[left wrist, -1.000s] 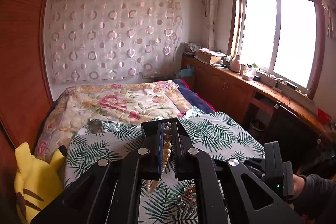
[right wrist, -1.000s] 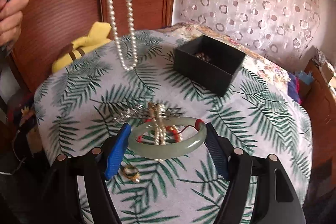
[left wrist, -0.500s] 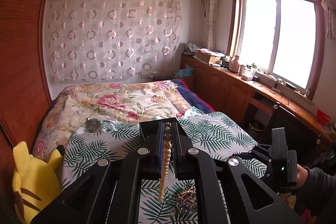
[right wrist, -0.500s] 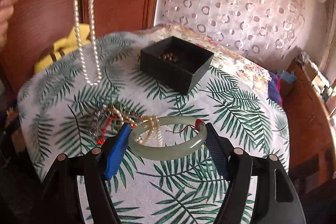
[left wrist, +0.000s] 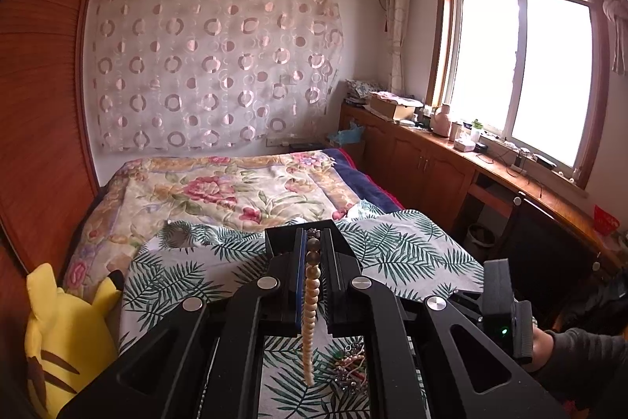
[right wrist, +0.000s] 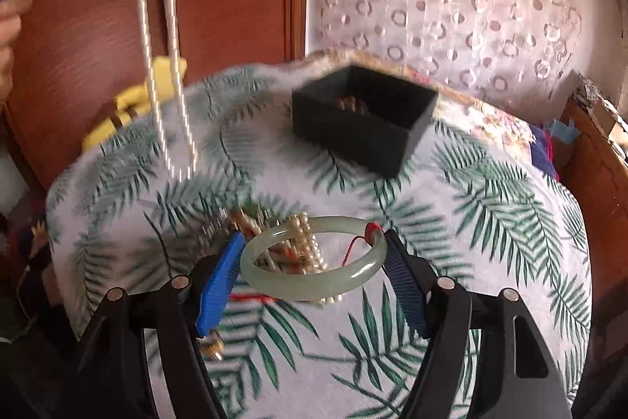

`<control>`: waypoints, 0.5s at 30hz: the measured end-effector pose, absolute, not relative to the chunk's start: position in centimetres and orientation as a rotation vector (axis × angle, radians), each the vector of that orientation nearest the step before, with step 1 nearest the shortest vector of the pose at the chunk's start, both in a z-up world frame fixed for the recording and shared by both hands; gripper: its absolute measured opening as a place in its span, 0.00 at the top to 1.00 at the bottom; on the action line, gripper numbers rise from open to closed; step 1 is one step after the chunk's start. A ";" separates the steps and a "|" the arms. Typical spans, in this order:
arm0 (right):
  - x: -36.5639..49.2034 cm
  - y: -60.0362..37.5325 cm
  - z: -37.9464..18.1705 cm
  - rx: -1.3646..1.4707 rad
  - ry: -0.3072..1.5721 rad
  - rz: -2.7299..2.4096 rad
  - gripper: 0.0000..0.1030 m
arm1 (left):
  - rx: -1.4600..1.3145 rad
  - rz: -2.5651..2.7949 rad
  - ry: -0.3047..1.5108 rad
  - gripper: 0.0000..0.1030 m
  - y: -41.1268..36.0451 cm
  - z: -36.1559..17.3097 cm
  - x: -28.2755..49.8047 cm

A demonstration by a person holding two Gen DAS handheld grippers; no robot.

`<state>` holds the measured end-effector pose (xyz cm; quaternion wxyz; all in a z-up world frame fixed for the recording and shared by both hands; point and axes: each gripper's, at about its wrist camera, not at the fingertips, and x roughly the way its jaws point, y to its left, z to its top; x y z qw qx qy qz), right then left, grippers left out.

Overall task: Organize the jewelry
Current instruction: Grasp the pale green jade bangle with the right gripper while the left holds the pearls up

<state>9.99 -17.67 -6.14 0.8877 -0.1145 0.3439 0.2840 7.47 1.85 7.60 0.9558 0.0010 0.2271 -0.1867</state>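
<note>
Black open box [right wrist: 363, 122] on the leaf-print cloth [right wrist: 490, 222] holding dark beads [right wrist: 350, 103]; left gripper [left wrist: 313, 254] clamps a pearl strand [left wrist: 310, 305], right gripper [right wrist: 312, 264] grips a jade bangle [right wrist: 314, 260].

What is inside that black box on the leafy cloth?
The black box is open on top; a small cluster of brownish beads shows inside. Its near wall hides the rest of the bottom.
</note>
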 end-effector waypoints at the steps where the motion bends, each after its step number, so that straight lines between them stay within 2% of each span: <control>1: 10.0 -17.8 -5.7 -0.224 0.698 0.591 0.29 | 0.002 -0.379 0.462 0.94 1.9 7.6 7.4; 8: 9.5 -18.9 -1.7 -0.151 0.557 0.581 0.29 | 0.001 -0.379 0.463 0.94 1.8 7.6 7.4; 15: 9.9 -19.7 0.3 -0.148 0.518 0.568 0.29 | -0.001 -0.379 0.455 0.94 2.1 8.2 7.7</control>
